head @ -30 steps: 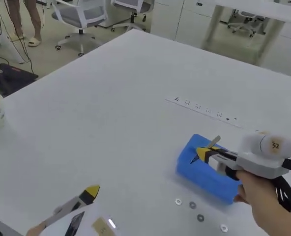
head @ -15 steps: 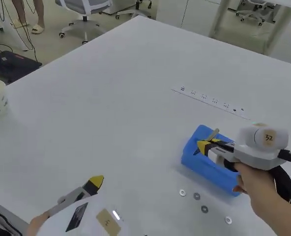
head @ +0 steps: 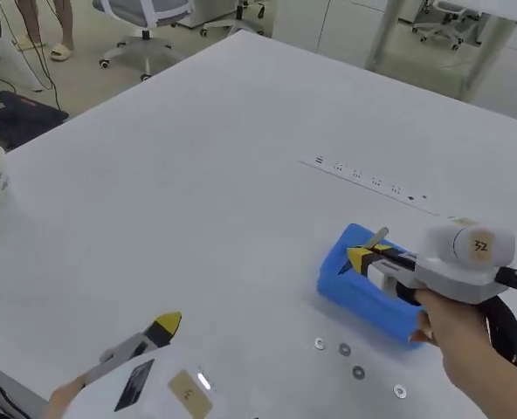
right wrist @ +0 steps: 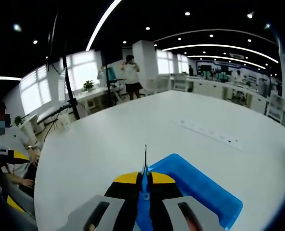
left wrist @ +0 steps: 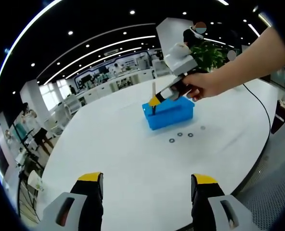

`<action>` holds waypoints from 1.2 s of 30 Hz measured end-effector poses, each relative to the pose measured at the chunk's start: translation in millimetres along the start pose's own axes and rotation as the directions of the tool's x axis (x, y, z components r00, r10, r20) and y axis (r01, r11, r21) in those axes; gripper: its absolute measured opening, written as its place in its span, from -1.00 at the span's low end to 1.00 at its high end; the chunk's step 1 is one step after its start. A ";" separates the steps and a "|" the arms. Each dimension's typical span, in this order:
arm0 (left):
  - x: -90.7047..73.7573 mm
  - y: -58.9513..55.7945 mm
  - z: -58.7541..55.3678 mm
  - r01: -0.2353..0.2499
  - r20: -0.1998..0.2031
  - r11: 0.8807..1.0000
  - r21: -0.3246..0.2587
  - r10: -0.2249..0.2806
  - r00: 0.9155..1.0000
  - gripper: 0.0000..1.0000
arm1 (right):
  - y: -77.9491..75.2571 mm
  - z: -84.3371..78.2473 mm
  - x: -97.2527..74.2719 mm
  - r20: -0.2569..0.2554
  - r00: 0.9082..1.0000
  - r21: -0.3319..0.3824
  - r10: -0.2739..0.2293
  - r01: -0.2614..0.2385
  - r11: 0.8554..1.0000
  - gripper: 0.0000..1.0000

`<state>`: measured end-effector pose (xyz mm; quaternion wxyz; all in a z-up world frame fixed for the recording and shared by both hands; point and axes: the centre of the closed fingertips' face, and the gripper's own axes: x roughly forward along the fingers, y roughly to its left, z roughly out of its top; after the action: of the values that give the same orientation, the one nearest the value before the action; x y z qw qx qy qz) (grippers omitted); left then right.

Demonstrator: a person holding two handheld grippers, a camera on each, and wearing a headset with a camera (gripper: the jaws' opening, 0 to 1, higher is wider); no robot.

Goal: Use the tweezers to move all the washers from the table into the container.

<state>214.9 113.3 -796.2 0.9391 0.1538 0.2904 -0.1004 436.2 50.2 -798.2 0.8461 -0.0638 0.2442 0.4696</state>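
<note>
Blue container (head: 355, 292) is your landmark on the white table (head: 197, 175). In the head view, the right gripper (head: 356, 258) hangs directly over the container with its jaws closed on the tweezers (head: 381, 236). Four washers (head: 345, 350) lie loose on the table just in front of the container, on your side of it. The left gripper (head: 165, 326) is well apart from the container, toward your left. Expect these hazards: thin washers lying flat on a smooth table are likely to skid or flip when pinched, and a low pass of the gripper may shove the light container away from them. In the left gripper view, the left gripper (left wrist: 145, 180) has its jaws wide and holds nothing. The washers (left wrist: 180, 134) show as small flat metal rings with a centre hole, in a loose row beside the container's near wall. In the right gripper view, the jaws pinch the tweezers (right wrist: 145, 161), and the fine tip points across the container's open top. Whether the tip carries a washer cannot be determined. Side load here may twist the tweezers in the jaws.
</note>
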 end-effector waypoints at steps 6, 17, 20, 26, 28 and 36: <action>-1.3 0.4 2.1 -0.002 0.013 1.000 -0.002 0.002 1.000 0.51 | 20.7 13.9 -22.1 0.044 0.999 -0.004 0.005 -0.005 1.000 -0.93; -3.4 3.2 5.3 -0.015 0.035 1.000 -0.010 0.015 0.999 0.51 | 39.3 3.3 -46.2 0.021 0.998 -0.054 0.051 -0.050 0.997 -0.93; -3.6 4.1 5.6 -0.018 0.038 1.000 -0.013 0.019 0.999 0.51 | 45.4 -6.1 -50.5 -0.002 0.998 -0.049 0.062 -0.062 0.997 -0.93; -4.2 5.4 6.3 -0.024 0.045 1.000 -0.018 0.024 0.999 0.51 | 54.3 -21.2 -53.8 -0.030 0.996 -0.040 0.080 -0.081 0.996 -0.93; -4.2 5.5 6.1 -0.024 0.043 1.000 -0.017 0.024 0.999 0.51 | 58.2 -26.0 -54.1 -0.037 0.995 -0.036 0.089 -0.090 0.995 -0.93; -3.8 5.7 5.7 -0.024 0.042 1.000 -0.017 0.025 0.999 0.51 | 66.6 -46.2 -48.1 -0.077 0.992 -0.035 0.103 -0.106 0.994 -0.93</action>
<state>216.4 117.0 -788.2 0.9475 0.1477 0.2692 -0.0897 343.8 34.6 -807.7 0.8092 -0.0850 0.2696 0.5151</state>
